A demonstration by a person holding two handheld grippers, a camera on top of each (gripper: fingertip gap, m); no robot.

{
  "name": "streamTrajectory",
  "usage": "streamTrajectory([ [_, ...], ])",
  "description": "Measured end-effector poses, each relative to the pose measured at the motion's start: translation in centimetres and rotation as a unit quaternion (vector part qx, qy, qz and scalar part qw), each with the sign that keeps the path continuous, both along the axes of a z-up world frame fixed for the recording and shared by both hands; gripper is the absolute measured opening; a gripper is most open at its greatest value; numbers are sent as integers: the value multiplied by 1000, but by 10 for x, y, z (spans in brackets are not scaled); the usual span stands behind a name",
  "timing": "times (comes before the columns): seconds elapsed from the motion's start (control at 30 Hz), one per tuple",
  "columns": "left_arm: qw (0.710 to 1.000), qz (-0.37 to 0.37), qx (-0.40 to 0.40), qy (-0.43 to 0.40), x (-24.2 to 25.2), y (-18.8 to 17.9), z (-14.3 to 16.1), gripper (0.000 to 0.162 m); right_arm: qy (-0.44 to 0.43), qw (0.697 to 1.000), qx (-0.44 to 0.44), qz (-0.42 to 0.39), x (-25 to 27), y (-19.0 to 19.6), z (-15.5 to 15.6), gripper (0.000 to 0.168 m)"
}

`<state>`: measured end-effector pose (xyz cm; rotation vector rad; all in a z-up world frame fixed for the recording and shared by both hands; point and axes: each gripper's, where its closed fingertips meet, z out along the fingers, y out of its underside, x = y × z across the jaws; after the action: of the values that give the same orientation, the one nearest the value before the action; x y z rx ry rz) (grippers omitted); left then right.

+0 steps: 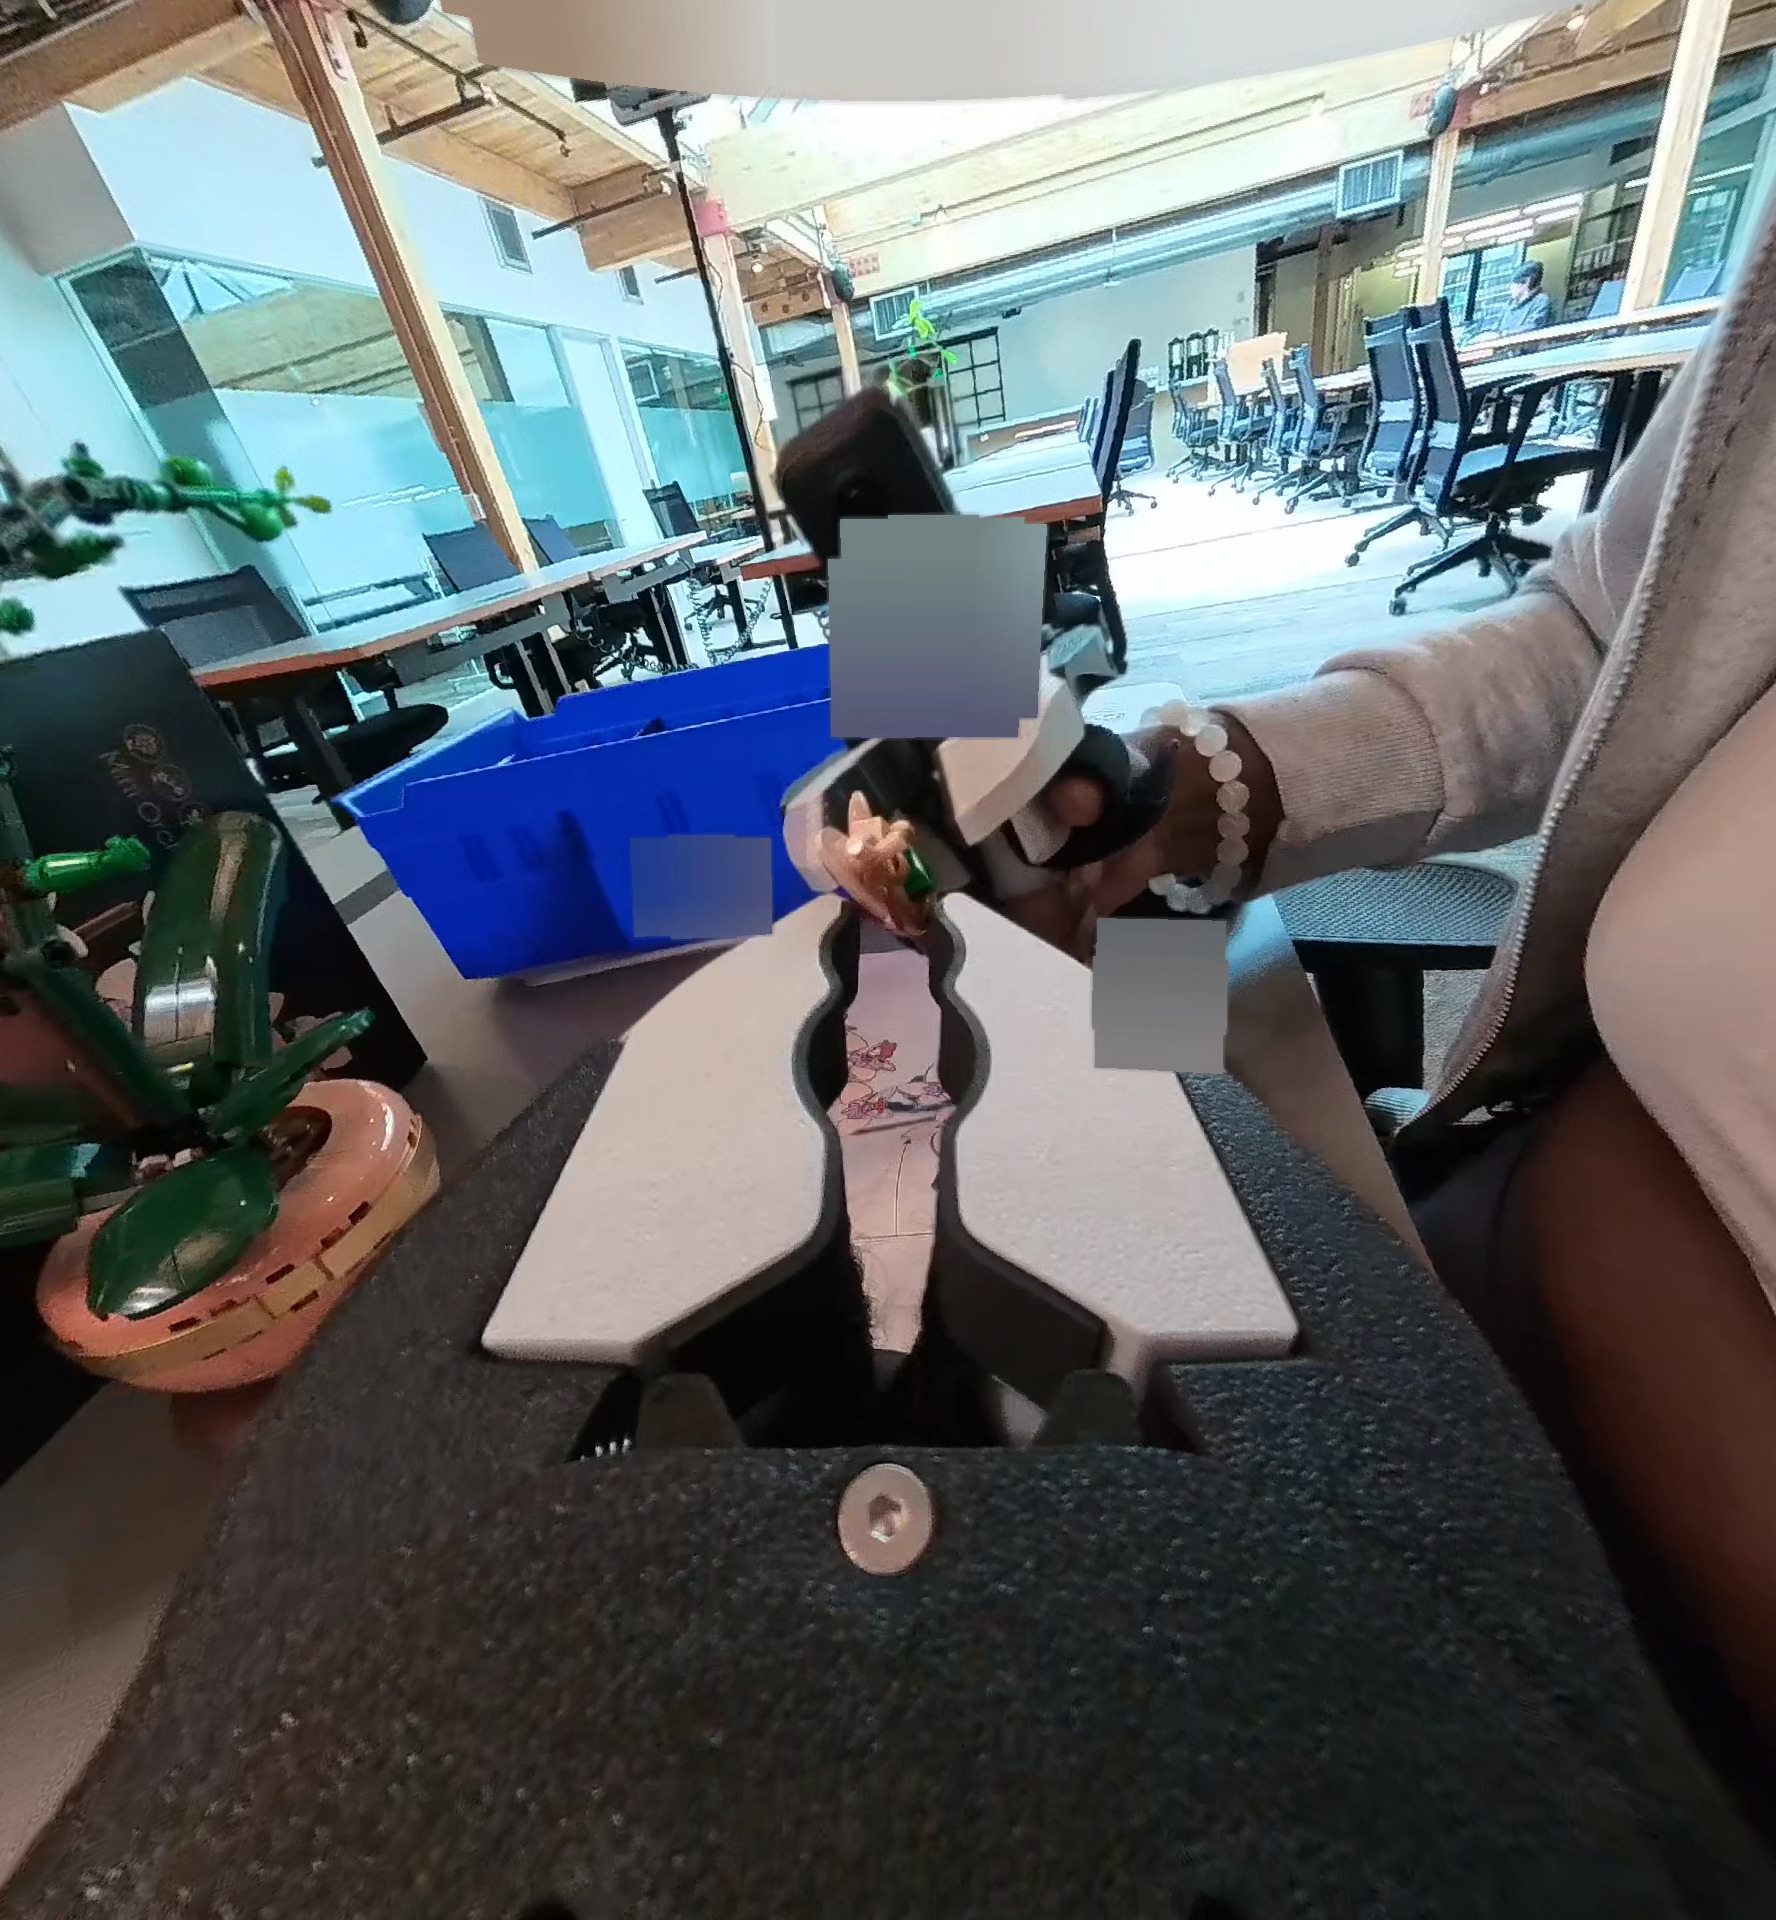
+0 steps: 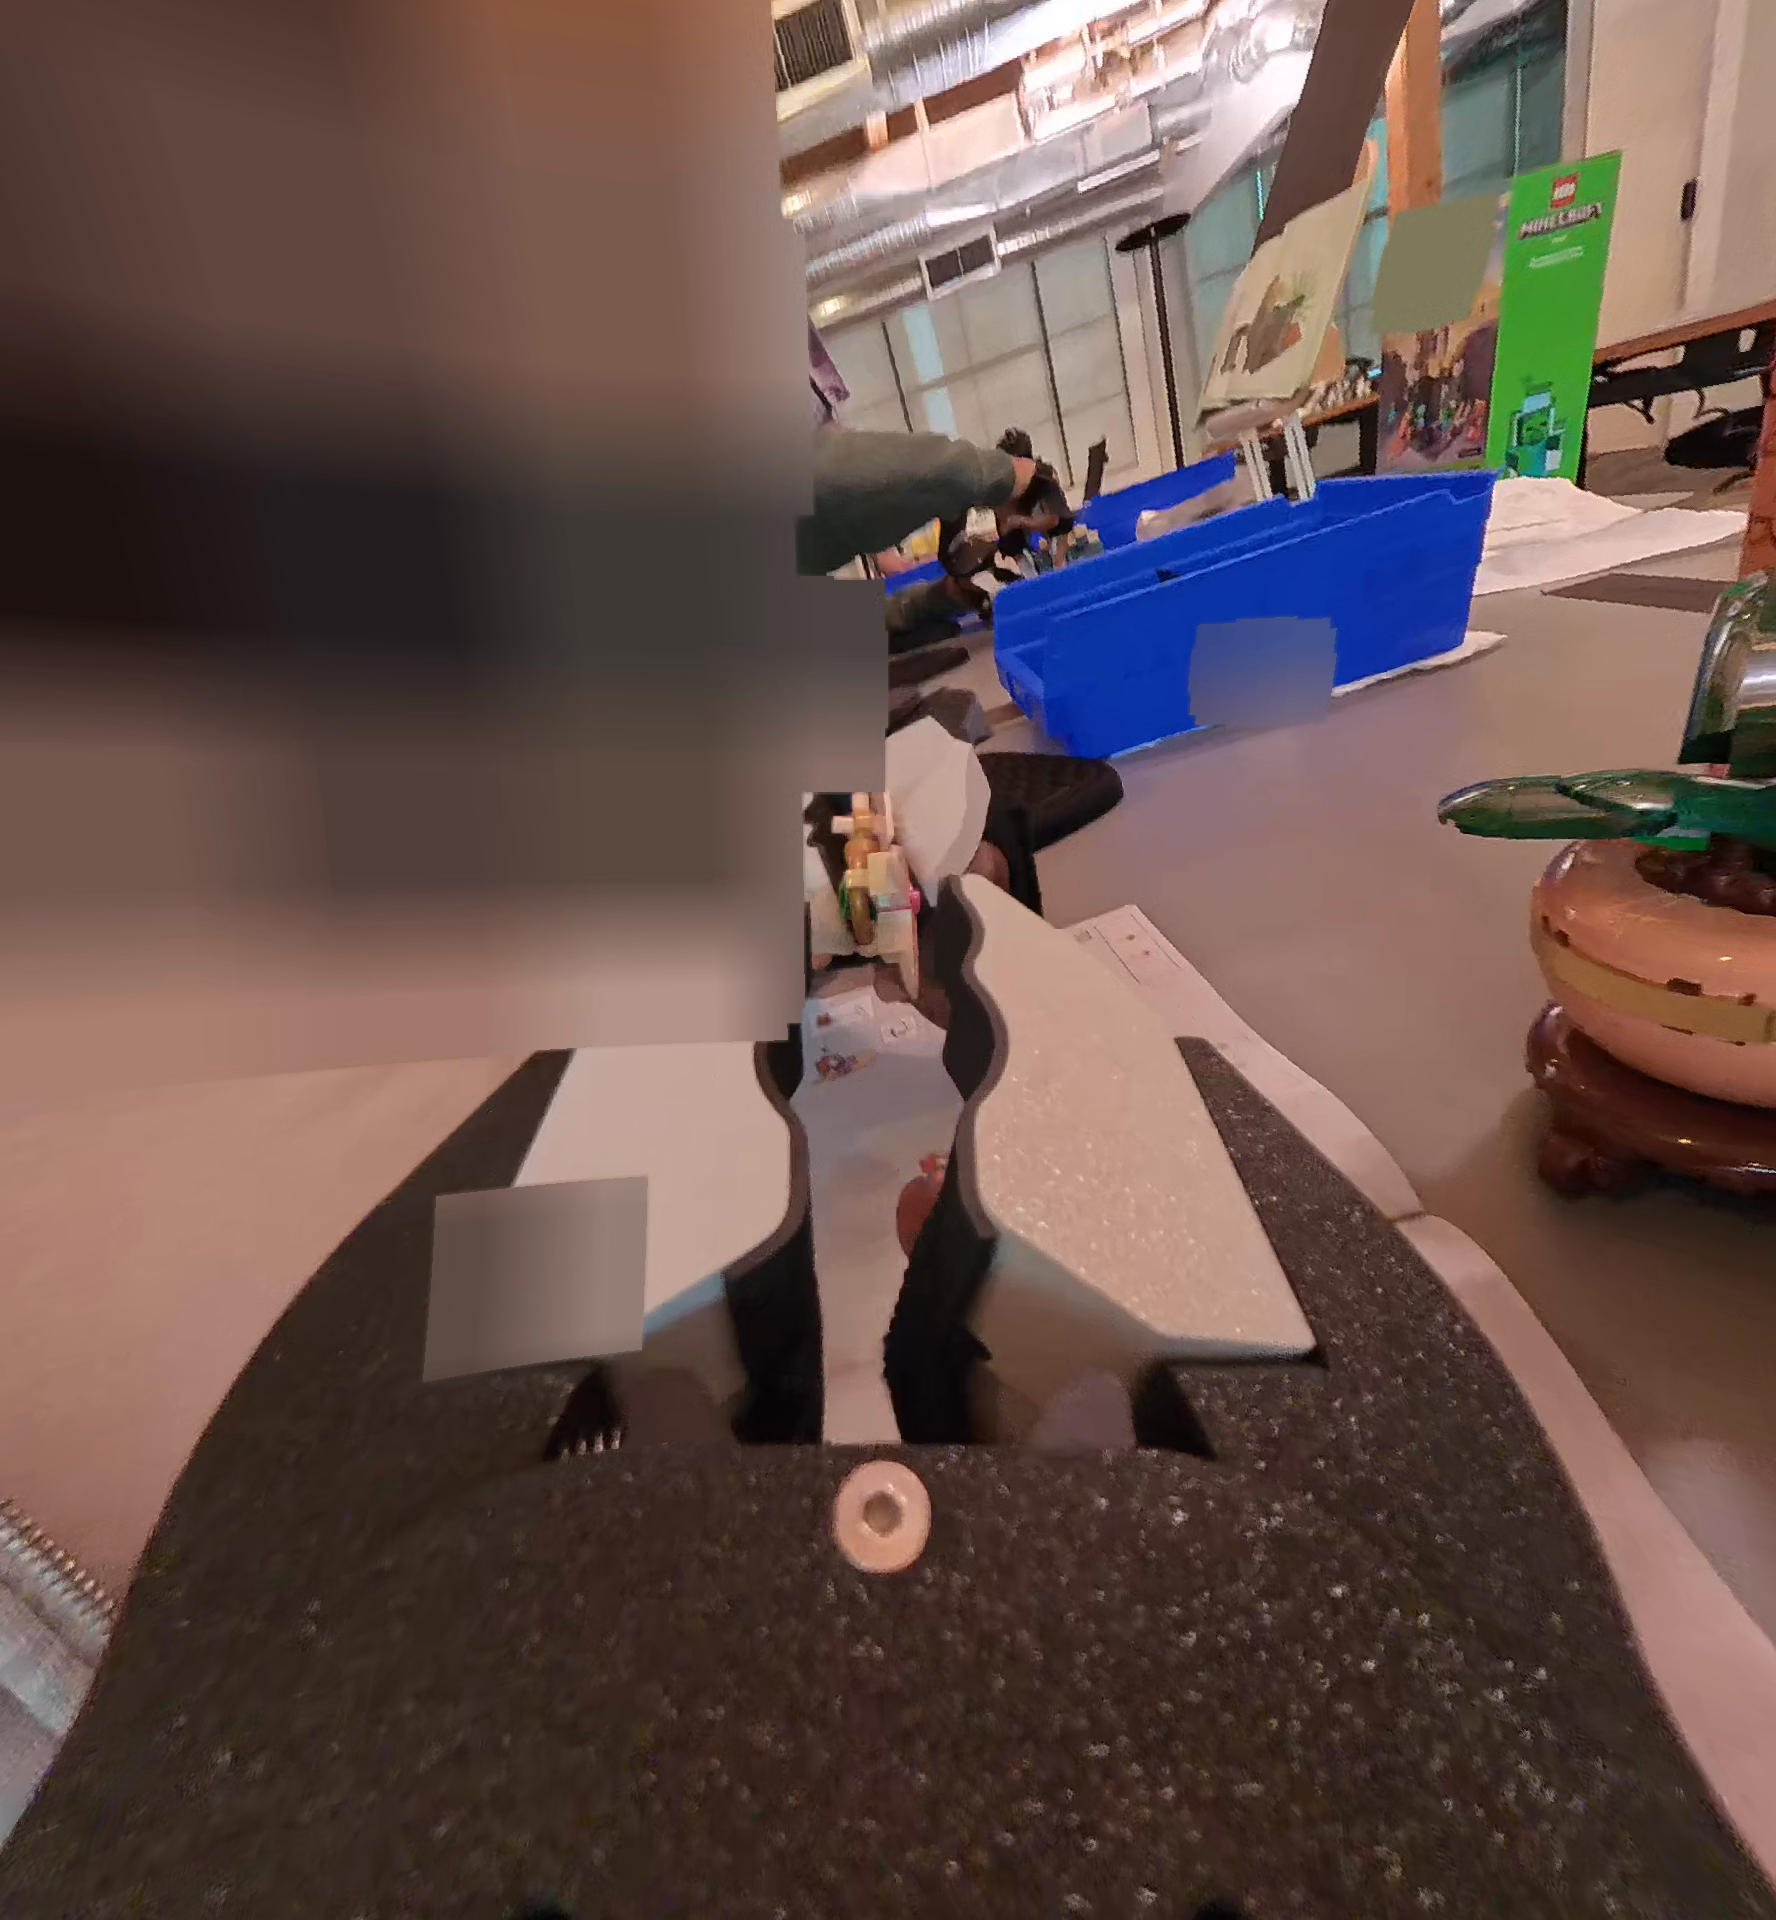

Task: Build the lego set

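Pink-and-green brick flower cluster (image 1: 884,857) sits clamped between both grippers, left (image 1: 889,920) and right (image 2: 910,914), beside the pink potted plant model (image 1: 229,1226); judged mid-assembly, pressing pieces home next.

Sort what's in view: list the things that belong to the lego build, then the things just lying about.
Job in hand:
- small flower piece, between both tongs' tips
- left tongs
- right tongs
- plant model in its pink pot
- instruction sheet

Lying about:
- blue bin
- office chairs
- dark box
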<state>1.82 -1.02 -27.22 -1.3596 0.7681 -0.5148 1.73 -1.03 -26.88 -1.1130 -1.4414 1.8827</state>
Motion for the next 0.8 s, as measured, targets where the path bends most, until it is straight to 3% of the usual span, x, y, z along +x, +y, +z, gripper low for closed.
streamTrajectory([
  [0.03,1000,-1,-6,-2,-1,0,-1,12,-4,1000,18,-4,1,1,0,22],
  [0.2,999,-13,-32,17,3,0,-10,12,-42,992,117,-15,-2,1,-5,21],
  [0.3,999,-18,-37,24,5,0,-13,12,-62,986,152,0,-3,-3,-11,12],
  [0.43,999,-18,-34,14,3,0,-11,12,-60,988,144,1,-4,-2,-9,11],
  [0.57,999,-13,-33,2,2,1,-8,25,-43,992,120,-4,-5,-4,-7,11],
  [0.67,1000,-13,-16,18,4,-1,-9,14,-36,994,106,-2,-5,-7,-6,11],
  [0.8,1000,-17,4,21,5,-5,-6,13,-35,992,117,1,-3,-9,-4,12],
])
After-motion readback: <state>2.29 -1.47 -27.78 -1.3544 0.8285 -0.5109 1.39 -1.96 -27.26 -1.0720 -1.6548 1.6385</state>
